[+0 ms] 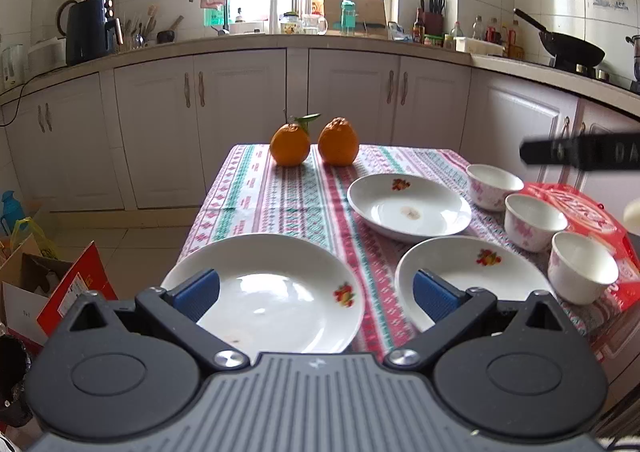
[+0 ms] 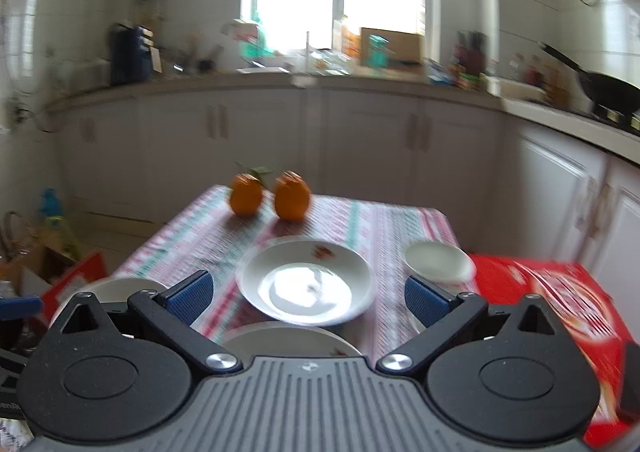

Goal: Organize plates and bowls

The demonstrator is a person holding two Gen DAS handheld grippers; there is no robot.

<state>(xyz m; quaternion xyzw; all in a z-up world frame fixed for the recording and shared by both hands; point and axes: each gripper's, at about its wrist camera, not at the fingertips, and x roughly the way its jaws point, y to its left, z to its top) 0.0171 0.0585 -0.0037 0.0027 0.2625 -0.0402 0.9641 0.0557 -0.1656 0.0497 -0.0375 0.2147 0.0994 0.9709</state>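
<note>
Both hand-held grippers, left [image 1: 316, 294] and right [image 2: 308, 298], hang released. Near-left plate [image 1: 264, 292] overhangs the tabletop [image 1: 280, 195] edge; a clumsy nudge could tip it off.

Left tongs [image 1: 316, 294], fingers spread wide with nothing between them, above the near edge of the bench [image 1: 288, 195]. Three plates: one at 7 o'clock [image 1: 276, 292], one at 5 o'clock [image 1: 480, 272], one toward 2 o'clock [image 1: 408, 207]. Three bowls [image 1: 534, 215] in a row along the right edge, beside a red package [image 1: 592, 215]. Two oranges [image 1: 314, 141] side by side at 12 o'clock.
</note>
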